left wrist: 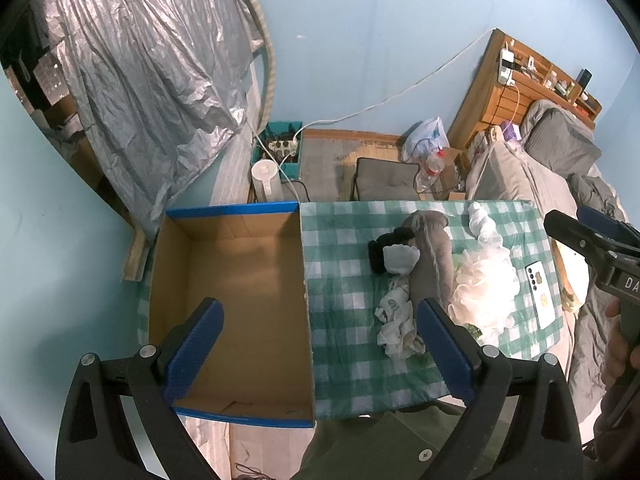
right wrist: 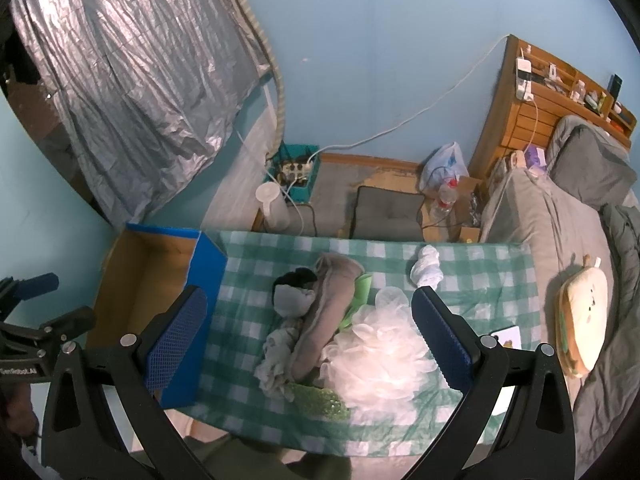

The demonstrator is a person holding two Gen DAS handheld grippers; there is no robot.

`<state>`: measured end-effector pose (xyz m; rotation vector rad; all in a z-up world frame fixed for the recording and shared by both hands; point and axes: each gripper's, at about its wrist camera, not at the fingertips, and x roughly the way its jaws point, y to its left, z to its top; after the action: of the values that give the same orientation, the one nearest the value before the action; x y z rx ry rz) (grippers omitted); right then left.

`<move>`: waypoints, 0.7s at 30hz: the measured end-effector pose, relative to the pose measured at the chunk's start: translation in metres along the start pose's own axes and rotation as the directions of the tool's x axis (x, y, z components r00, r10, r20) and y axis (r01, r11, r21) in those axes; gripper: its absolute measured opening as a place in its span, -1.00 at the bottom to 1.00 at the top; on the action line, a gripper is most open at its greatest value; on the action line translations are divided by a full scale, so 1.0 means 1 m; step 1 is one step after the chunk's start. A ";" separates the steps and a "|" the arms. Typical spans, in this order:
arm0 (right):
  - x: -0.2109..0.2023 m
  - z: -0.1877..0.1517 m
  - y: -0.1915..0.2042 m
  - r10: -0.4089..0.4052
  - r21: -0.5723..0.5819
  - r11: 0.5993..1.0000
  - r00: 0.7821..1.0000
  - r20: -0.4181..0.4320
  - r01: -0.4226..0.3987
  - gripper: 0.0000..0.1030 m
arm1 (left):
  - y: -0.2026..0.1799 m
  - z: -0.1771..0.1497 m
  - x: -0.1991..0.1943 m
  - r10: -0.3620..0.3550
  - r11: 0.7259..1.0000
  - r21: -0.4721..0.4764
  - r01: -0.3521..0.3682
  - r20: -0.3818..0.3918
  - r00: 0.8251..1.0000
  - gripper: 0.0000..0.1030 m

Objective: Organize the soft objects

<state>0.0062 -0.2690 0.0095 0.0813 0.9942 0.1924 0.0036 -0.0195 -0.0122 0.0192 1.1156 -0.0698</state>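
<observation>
1. My left gripper (left wrist: 320,356) hangs above the seam between the open brown cardboard box with blue-taped rims (left wrist: 240,216) and the green-and-white checked tablecloth (left wrist: 344,240); its jaws are spread wide and hold nothing.
2. My right gripper (right wrist: 308,340) hovers over the pile with its jaws spread wide and nothing in them.
3. Between the right jaws lie the rolled grey-brown towel (right wrist: 328,312), a fluffy white mesh bath pouf (right wrist: 380,352) touching the right-hand finger, and crumpled pale grey socks (right wrist: 276,356).
4. A black-and-grey sock bundle (right wrist: 294,290) lies against the towel's far end.
5. A knotted white cloth (right wrist: 427,268) lies apart, beyond the right-hand finger.
6. The box interior looks bare.
</observation>
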 end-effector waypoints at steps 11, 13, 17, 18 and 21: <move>0.000 0.001 -0.001 0.002 -0.003 1.000 1.000 -0.001 -0.002 0.96 | -0.001 -0.002 0.003 -0.002 1.000 0.000 0.002 0.003 1.000 0.90; 0.001 0.001 0.000 0.002 -0.002 1.000 1.000 -0.001 -0.002 0.96 | -0.003 -0.002 0.003 -0.004 1.000 0.001 0.004 0.004 1.000 0.90; 0.002 0.000 0.003 0.003 -0.006 1.000 1.000 -0.005 -0.003 0.96 | -0.005 0.000 0.002 -0.004 1.000 0.003 0.004 0.002 1.000 0.90; 0.001 -0.001 0.004 0.004 -0.007 1.000 1.000 -0.006 -0.004 0.96 | -0.004 0.000 0.002 -0.004 1.000 0.002 0.004 0.002 1.000 0.90; 0.003 -0.001 0.008 0.005 -0.012 1.000 1.000 -0.010 -0.005 0.96 | -0.005 0.000 0.002 -0.003 1.000 0.002 0.003 0.002 1.000 0.90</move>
<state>0.0062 -0.2609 0.0077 0.0723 1.0023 0.2037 0.0043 -0.0243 -0.0140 0.0191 1.1140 -0.0741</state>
